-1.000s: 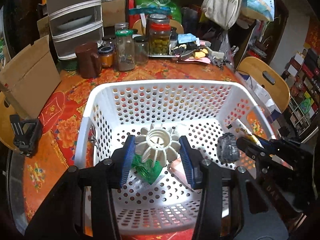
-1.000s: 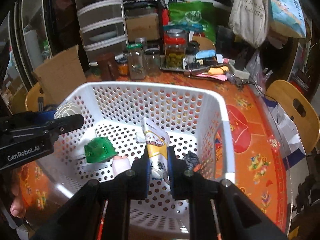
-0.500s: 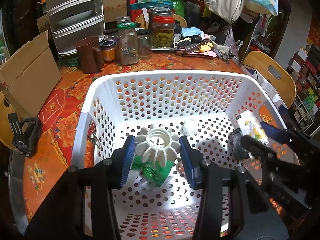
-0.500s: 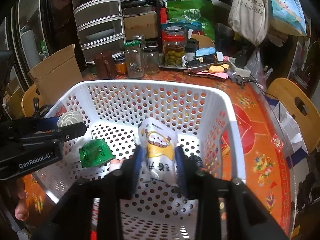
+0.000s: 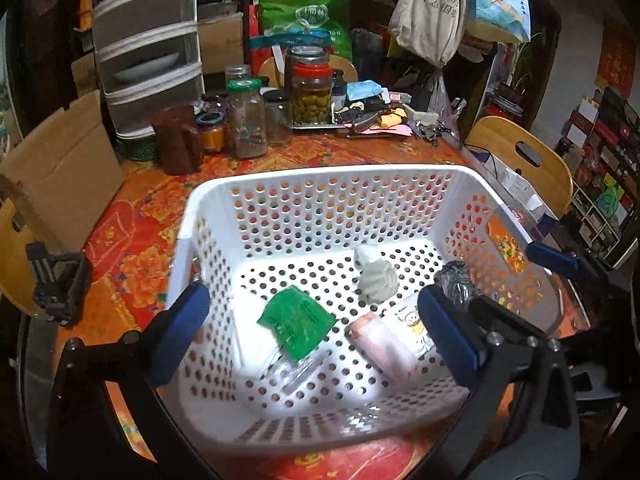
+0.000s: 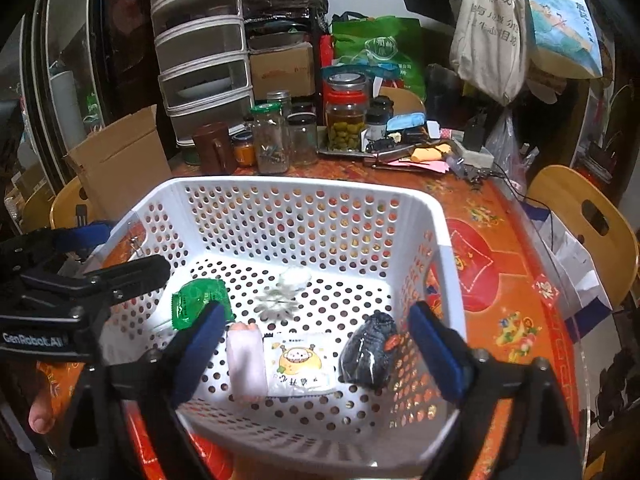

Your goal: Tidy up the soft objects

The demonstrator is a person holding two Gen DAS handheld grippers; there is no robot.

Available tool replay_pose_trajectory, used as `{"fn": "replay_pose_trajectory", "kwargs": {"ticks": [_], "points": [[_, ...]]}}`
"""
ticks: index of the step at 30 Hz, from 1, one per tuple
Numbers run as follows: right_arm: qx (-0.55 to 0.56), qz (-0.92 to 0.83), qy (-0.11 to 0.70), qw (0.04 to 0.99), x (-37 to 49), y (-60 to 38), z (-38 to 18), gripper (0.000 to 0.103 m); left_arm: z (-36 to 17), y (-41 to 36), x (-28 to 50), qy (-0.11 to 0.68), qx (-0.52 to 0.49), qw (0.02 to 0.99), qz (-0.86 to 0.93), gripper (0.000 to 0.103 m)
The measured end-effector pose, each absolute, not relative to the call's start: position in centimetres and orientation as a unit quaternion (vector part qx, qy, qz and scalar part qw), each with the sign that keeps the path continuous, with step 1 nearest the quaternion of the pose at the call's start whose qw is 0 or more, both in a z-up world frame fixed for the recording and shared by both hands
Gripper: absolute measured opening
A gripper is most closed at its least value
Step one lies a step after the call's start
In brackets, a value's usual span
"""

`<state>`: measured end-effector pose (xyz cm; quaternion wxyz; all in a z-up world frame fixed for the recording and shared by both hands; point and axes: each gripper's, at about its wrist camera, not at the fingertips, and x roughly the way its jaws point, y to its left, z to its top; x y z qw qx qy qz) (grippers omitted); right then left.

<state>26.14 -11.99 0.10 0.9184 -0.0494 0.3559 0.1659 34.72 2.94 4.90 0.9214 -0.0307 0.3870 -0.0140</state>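
Gaping wide and gripping nothing, the left gripper (image 5: 312, 330) is hovering over the near half of the white perforated plastic basket (image 5: 320, 184), its blue-padded fingers (image 5: 182, 318) standing at 9 and 3 o'clock of the contents. Spreading just as wide with nothing between its pads, the right gripper (image 6: 316, 344) is hanging above the same basket's near edge. Lying on the basket floor nearest that camera, a pale pink soft roll (image 6: 246, 362) is running its long axis from 6 to 12 o'clock, touching a flat white sachet (image 6: 298, 364) printed with a yellow cartoon face, its print reading upright toward the camera. Sitting at 3 o'clock of the sachet, slightly apart, a crinkly black lump (image 6: 370, 352) is leaning its long axis toward 1 o'clock. Resting further in at 10 o'clock, a glossy green foil packet (image 6: 198, 300) is lying flat and tilted like a diamond in the left view. Appearing blurred near the middle, a white ribbed flower-shaped piece (image 5: 378, 282) is sitting beyond them. Crowding the orange floral tablecloth (image 6: 500, 248) behind the basket, glass jars (image 6: 346, 118) are standing upright.
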Motion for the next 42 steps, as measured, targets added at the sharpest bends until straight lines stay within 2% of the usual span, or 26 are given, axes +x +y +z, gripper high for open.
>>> {"fn": "replay_pose_trajectory", "kwargs": {"ticks": [11, 22, 27, 32, 42], "points": [[-0.039, 0.143, 0.318, 0.936, 20.4, -13.5, 1.9, 0.1, 7.5, 3.6, 24.3, 0.329, -0.031, 0.943, -0.025, 0.103], [-0.051, 0.122, 0.242, 0.961, 7.5, -16.3, 4.0, 0.1, 9.0, 4.1, 10.7, 0.274, -0.024, 0.961, 0.013, 0.103], [-0.019, 0.156, 0.245, 0.957, 1.6, -16.5, 3.9, 0.1, 9.2, 2.4, 4.5, 0.268, -0.008, 0.963, 0.025, 0.103], [-0.051, 0.161, 0.232, 0.958, -4.0, -15.4, 4.4, 0.1, 9.9, 1.2, -1.0, 0.247, -0.033, 0.969, 0.002, 0.103], [-0.025, 0.157, 0.259, 0.953, -3.6, -15.6, 4.3, 0.1, 10.0, 0.0, -1.8, 0.253, -0.038, 0.967, 0.012, 0.103]]}}
